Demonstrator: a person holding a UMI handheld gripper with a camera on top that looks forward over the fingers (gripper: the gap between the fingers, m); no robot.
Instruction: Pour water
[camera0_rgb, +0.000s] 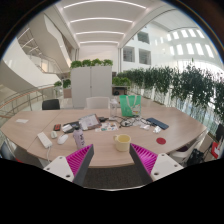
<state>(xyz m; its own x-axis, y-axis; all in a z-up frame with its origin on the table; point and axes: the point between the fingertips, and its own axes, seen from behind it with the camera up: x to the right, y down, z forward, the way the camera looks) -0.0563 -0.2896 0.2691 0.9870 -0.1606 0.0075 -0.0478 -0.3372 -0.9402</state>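
A pale yellow cup (122, 141) stands on the wooden table (40, 122), just ahead of my fingers and a little right of their midline. A green pitcher-like container (130, 105) stands farther back, beyond the cup. My gripper (112, 160) is open, its magenta pads (80, 160) spread wide with nothing between them. The fingers hover over the table's near part, short of the cup.
Several small items lie across the table: a tablet or papers (88, 122), a dark flat object (157, 124), a pink bottle (78, 135) to the left. White cabinets topped with plants (92, 82) stand behind. A chair (50, 103) is at the far left.
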